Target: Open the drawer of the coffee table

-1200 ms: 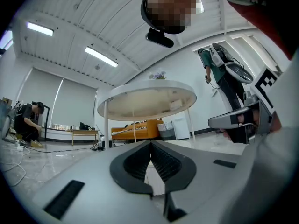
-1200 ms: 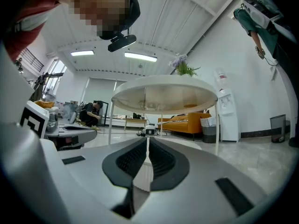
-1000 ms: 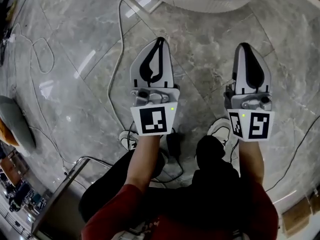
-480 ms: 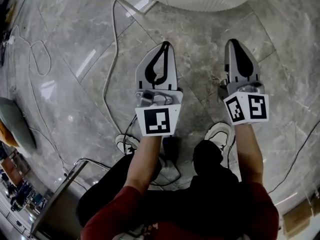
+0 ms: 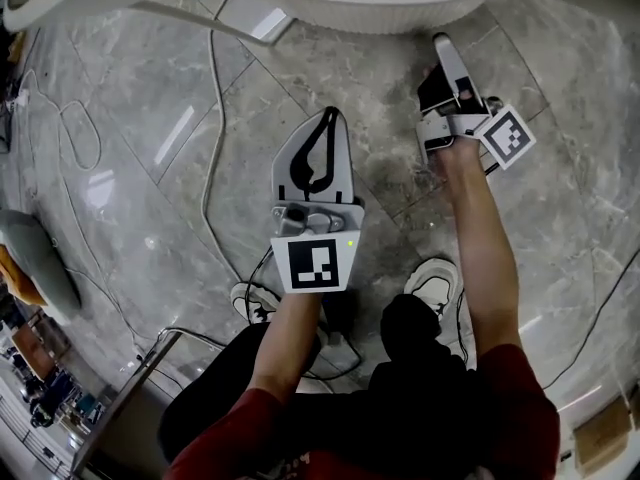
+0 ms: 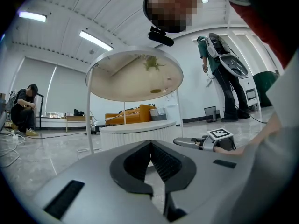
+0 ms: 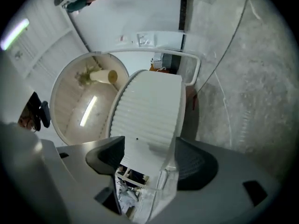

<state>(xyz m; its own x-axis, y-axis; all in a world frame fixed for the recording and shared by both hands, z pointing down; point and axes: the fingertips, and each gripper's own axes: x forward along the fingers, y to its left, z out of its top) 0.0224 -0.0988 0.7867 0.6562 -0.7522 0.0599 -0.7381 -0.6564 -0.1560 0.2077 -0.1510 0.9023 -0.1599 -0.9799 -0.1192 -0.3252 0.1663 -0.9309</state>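
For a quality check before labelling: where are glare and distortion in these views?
Head view: bright glare streaks on the glossy floor, scene bent by the wide lens. Left gripper view: bright ceiling lights, dark corners. Right gripper view: picture rolled sideways, coffee table sharp, corners black.

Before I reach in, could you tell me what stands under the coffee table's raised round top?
A white ribbed drum stands below the round top; its ribbed wall covers whatever is inside it.
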